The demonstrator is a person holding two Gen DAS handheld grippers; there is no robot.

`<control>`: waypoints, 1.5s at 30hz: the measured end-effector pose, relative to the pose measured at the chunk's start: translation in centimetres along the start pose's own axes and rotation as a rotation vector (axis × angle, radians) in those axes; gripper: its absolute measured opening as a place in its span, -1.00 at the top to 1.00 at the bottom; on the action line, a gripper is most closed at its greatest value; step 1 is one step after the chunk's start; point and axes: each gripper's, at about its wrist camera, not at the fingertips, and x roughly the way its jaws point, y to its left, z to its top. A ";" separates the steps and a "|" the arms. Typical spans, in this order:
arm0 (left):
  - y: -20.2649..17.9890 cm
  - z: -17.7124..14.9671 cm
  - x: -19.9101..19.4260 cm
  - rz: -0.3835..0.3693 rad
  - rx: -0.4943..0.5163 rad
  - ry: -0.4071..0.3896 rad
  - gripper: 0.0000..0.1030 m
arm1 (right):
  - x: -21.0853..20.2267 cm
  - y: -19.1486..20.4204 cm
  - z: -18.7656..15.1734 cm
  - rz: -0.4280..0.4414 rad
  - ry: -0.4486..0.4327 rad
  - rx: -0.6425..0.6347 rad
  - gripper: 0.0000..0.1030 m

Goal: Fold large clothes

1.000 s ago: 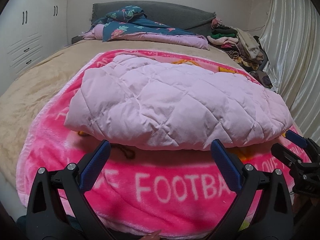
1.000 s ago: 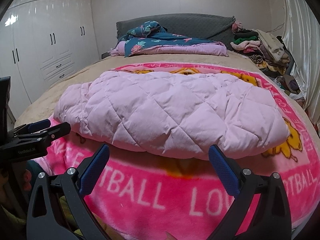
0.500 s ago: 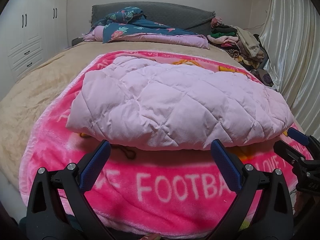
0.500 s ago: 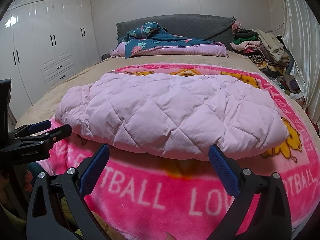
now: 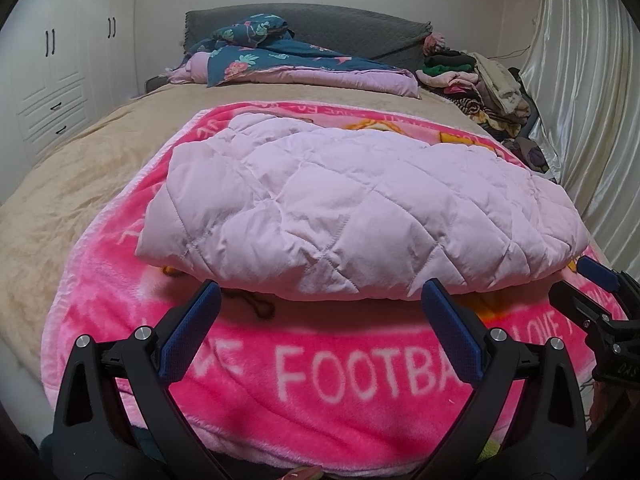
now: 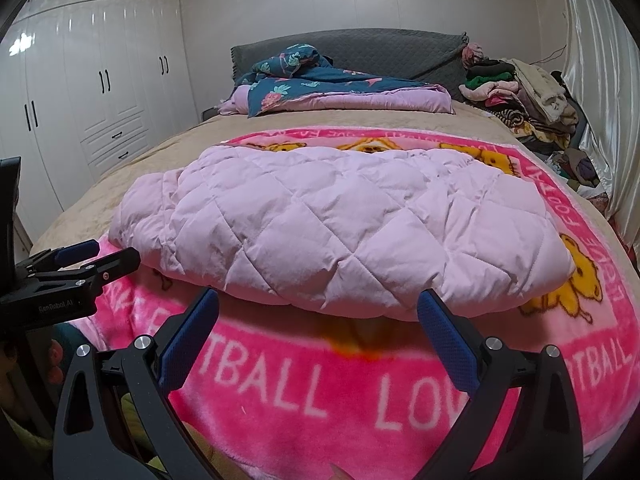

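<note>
Both jaws spread before jacket (image 5: pixel 360 208).

Your pale pink quilted jacket (image 5: pixel 360 216) lies folded into a broad, puffy bundle with diamond stitching across its top. It rests flat on the bright pink blanket (image 5: pixel 340 376) spread over the bed, its long side facing you, its near edge rounded.

Pink blanket (image 5: pixel 304 408) showing white letters "FOOTBA", "LOVE"; right view showing "TBALL LOV". Left gripper (image 6: pixel 96 254) body showing "GenRobot.AI".
</note>
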 end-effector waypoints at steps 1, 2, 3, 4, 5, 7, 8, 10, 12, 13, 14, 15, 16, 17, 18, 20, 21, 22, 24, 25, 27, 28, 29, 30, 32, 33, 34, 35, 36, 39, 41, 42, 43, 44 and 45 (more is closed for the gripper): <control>0.0 0.0 0.0 0.000 0.000 0.001 -0.82 | 0.0 0.0 0.0 0.000 0.000 0.000 -0.92; 0.0 0.0 0.0 0.002 0.001 0.001 -0.82 | 0.0 0.0 0.0 0.001 0.001 0.000 -0.92; 0.0 0.0 0.0 0.003 0.001 0.001 -0.82 | 0.0 0.0 0.0 0.002 0.000 0.001 -0.92; 0.1 0.1 -0.1 0.005 0.002 0.001 -0.82 | 0.0 0.0 0.0 0.001 -0.001 0.001 -0.92; 0.3 0.1 -0.2 0.005 0.003 0.000 -0.82 | 0.0 0.0 0.0 0.000 -0.001 0.000 -0.92; 0.1 0.1 -0.1 0.004 0.003 0.001 -0.82 | 0.0 0.0 0.0 -0.001 -0.002 0.000 -0.92; 0.2 0.1 -0.1 0.004 0.003 0.000 -0.82 | 0.0 -0.1 -0.1 0.000 0.000 0.000 -0.92; 0.1 0.1 -0.1 0.006 0.003 0.001 -0.82 | -0.1 -0.1 -0.1 -0.001 0.000 0.000 -0.92; 0.2 0.1 -0.2 0.004 0.002 0.000 -0.82 | -0.1 -0.1 -0.1 0.001 -0.001 0.001 -0.92; 0.0 0.1 -0.1 0.005 0.002 0.000 -0.82 | -0.1 -0.1 -0.1 0.000 0.000 -0.001 -0.92; 0.1 0.1 -0.1 0.005 0.003 0.001 -0.82 | -0.1 0.0 -0.1 -0.001 -0.001 -0.001 -0.92; 0.1 0.1 -0.2 0.006 0.004 0.001 -0.82 | -0.1 -0.1 -0.1 -0.002 -0.002 -0.001 -0.92; 0.0 0.0 -0.1 0.005 0.003 0.000 -0.82 | -0.1 -0.1 -0.1 0.000 0.000 0.000 -0.92; 0.0 0.1 -0.1 0.004 0.004 0.001 -0.82 | -0.1 -0.1 -0.1 0.000 0.000 0.001 -0.92; 0.0 0.0 -0.1 0.005 0.003 0.001 -0.82 | -0.1 -0.1 -0.2 0.000 -0.001 0.001 -0.92; 0.0 0.1 -0.1 0.005 0.004 0.000 -0.82 | -0.1 0.0 -0.1 -0.001 0.000 -0.001 -0.92; 0.0 0.0 -0.1 0.006 0.004 0.000 -0.82 | -0.1 -0.1 -0.1 0.000 0.000 -0.001 -0.92; 0.1 0.1 -0.2 0.006 0.004 0.000 -0.82 | -0.1 -0.1 -0.1 0.000 -0.001 0.000 -0.92; 0.1 0.1 -0.2 0.006 0.004 0.001 -0.82 | -0.1 -0.1 -0.2 0.000 0.001 -0.001 -0.92; 0.1 0.1 -0.2 0.007 0.004 0.001 -0.82 | -0.1 -0.1 -0.2 0.000 -0.001 0.000 -0.92; -0.1 0.0 -0.1 0.006 0.005 0.000 -0.82 | -0.1 0.0 -0.2 -0.001 0.000 -0.001 -0.92; 0.1 0.1 -0.2 0.007 0.005 0.000 -0.82 | -0.1 0.0 -0.2 -0.001 0.000 0.000 -0.92; -0.1 0.0 -0.2 0.006 0.005 0.001 -0.82 | -0.1 -0.1 -0.2 0.000 0.000 0.001 -0.92; 0.0 0.1 -0.2 0.006 0.005 0.000 -0.82 | -0.1 -0.1 -0.2 0.000 0.000 0.000 -0.92; -0.1 0.0 -0.2 0.007 0.005 0.000 -0.82 | -0.1 -0.1 -0.2 -0.002 -0.002 0.000 -0.92; 0.0 0.1 -0.2 0.007 0.005 0.000 -0.82 | -0.1 -0.1 -0.2 -0.001 -0.001 0.000 -0.92; -0.1 0.1 -0.2 0.007 0.005 0.000 -0.82 | -0.2 0.0 -0.2 -0.002 -0.002 -0.001 -0.92; 0.1 0.2 -0.2 0.006 0.005 0.000 -0.82 | -0.2 -0.1 -0.2 -0.003 -0.002 -0.001 -0.92; -0.1 0.1 -0.2 0.006 0.005 0.000 -0.82 | -0.2 0.0 -0.2 -0.003 -0.002 0.000 -0.92; 0.0 0.2 -0.2 0.006 0.006 -0.002 -0.82 | -0.2 0.0 -0.2 -0.004 -0.004 0.000 -0.92; -0.1 0.1 -0.2 0.006 0.006 0.000 -0.82 | -0.3 0.0 -0.2 -0.005 -0.004 -0.002 -0.92; -0.1 0.1 -0.2 0.006 0.005 -0.001 -0.82 | -0.3 -0.1 -0.2 -0.006 -0.003 -0.002 -0.92; 0.0 0.2 -0.3 0.005 0.004 -0.001 -0.82 | -0.3 0.0 -0.2 -0.004 -0.004 0.000 -0.92; 0.0 0.2 -0.2 0.005 0.005 0.000 -0.82 | -0.3 -0.1 -0.2 -0.005 -0.005 -0.001 -0.92; -0.1 0.1 -0.2 0.007 0.005 0.002 -0.82 | -0.3 -0.1 -0.2 -0.007 -0.006 -0.001 -0.92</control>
